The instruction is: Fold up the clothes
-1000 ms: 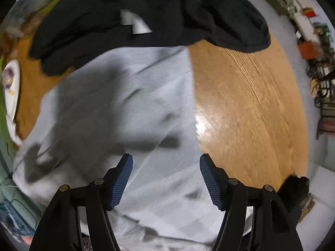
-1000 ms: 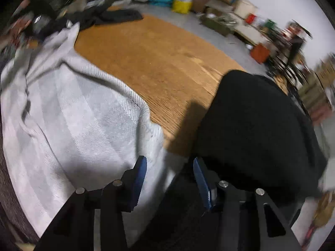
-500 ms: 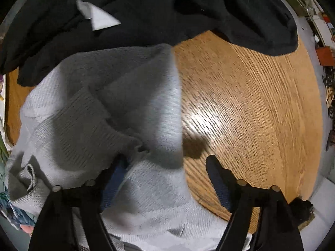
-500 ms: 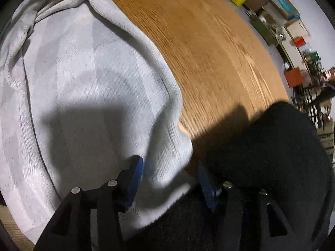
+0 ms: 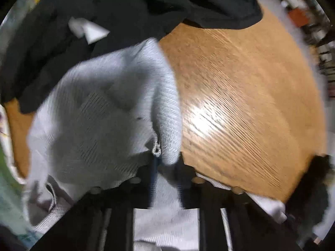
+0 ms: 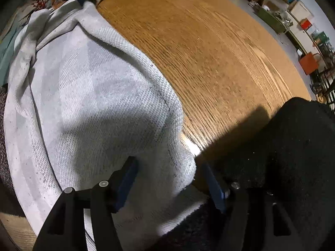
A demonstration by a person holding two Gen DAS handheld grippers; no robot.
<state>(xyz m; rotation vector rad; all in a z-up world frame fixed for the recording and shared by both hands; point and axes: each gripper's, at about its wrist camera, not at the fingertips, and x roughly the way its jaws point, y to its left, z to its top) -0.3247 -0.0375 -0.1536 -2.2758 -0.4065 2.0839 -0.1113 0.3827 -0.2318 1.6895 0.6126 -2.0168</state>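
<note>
The grey knit garment [image 5: 100,113] lies on the wooden table [image 5: 240,96] beside black clothing [image 5: 129,4]. The left gripper [image 5: 165,163] jaws are closing on its bunched edge; the right gripper [image 6: 169,179] jaws stand wide astride its corner.

A knitted garment [image 6: 88,104] lies spread over the left part of the surface [image 6: 209,52], its edge bordering bare wood to the right. A second garment [image 5: 146,4] lies behind it, overlapping its far end, and another garment [image 6: 293,156] rests at right.
</note>
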